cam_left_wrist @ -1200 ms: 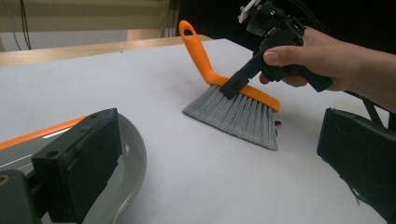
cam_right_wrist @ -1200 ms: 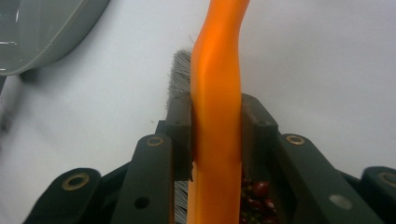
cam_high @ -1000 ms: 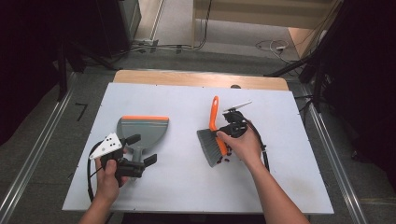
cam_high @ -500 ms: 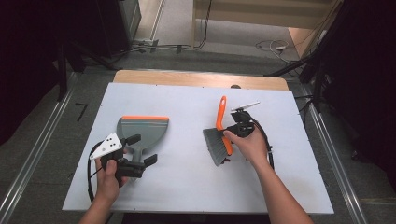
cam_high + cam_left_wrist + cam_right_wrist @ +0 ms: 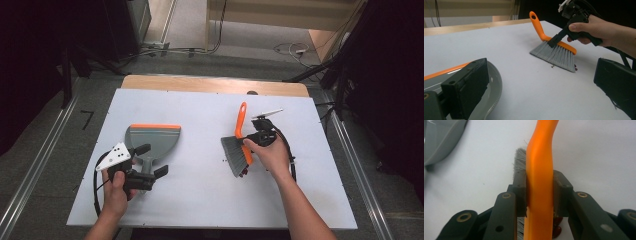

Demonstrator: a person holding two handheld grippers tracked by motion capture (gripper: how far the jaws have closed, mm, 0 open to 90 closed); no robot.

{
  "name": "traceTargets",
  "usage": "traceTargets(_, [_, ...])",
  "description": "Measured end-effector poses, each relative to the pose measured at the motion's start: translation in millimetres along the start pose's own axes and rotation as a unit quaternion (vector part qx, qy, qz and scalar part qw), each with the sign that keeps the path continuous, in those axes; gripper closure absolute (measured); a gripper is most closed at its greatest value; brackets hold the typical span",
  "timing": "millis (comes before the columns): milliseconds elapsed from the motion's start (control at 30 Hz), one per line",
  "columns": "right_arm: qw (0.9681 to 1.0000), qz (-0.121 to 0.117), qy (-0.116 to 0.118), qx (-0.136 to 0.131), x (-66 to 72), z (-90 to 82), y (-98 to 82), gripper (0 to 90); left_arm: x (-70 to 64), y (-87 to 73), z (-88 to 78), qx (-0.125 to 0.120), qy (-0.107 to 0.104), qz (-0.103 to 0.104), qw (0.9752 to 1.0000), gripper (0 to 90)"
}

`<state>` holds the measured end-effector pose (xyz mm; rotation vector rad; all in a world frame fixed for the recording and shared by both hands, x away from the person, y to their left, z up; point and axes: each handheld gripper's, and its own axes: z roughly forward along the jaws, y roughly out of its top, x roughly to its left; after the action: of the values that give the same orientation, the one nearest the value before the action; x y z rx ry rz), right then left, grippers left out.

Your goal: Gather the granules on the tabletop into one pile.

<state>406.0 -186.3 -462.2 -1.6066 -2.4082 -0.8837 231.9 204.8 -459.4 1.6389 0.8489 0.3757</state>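
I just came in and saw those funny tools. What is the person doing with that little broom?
A person is sweeping a white table with a hand-held gripper in each hand. The right hand-held gripper is shut on the orange back of a small brush, whose grey bristles rest on the table beside some tiny dark crumbs. The left hand-held gripper is open around the handle end of a grey dustpan with an orange edge, lying flat off to the side, apart from the brush.
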Motion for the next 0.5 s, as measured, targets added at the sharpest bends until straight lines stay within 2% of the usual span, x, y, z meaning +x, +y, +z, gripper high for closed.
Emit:
traceTargets(67, [0.9999,-0.004,0.006,-0.009,2.6,-1.3,0.2,67.5,-0.1,0.0,0.4,0.001,0.000,0.000,1.0000,0.5])
traceTargets(167, [0.9993,-0.020,0.027,-0.017,7.9,-4.2,0.7,68.0,-0.2,0.0,0.9,0.001,0.000,0.000,1.0000,0.5])
traceTargets(367, [0.9976,-0.051,0.041,-0.023,21.6,-14.2,3.4,68.4,0.1,0.5,1.0,0.001,0.000,0.000,1.0000,0.5])
traceTargets(500, [0.9944,-0.085,0.052,-0.036,31.4,-29.4,5.3,68.5,0.1,0.7,0.6,-0.001,0.000,0.000,1.0000,0.5])
